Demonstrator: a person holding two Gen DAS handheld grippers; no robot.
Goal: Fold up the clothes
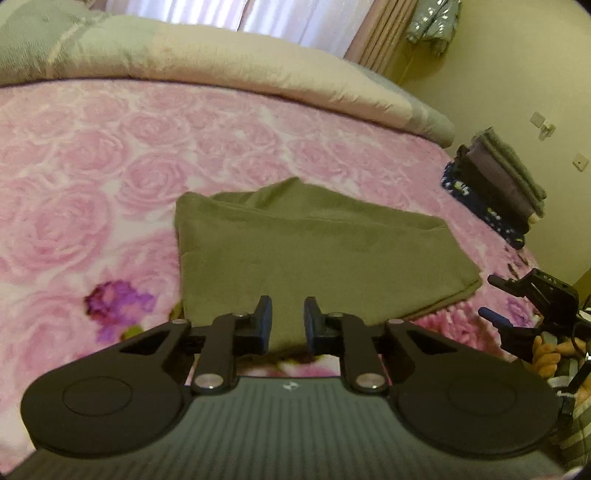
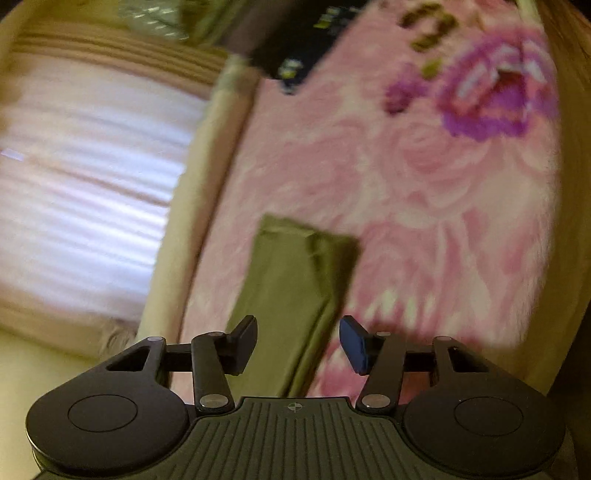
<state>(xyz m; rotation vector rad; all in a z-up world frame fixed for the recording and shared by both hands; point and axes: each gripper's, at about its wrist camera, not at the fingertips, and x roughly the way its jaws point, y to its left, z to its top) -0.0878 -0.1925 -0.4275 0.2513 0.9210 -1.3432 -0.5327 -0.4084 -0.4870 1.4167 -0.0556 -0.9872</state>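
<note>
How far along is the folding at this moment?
Done: the olive garment lies folded into a flat rectangle on the pink bedspread; a stack of folded clothes sits near the bed's edge. In hand: nothing; left gripper and right gripper are open. Left: probably adding it to the stack.

**Two wrist views over one bed**

The bed is seen by the left wrist camera from low and near, level, facing the curtain (image 1: pixel 295 22). The right wrist view is rolled sideways and blurred. The olive garment (image 1: pixel 314 251) and pink blanket (image 1: pixel 110 166) are shared by both views.
</note>
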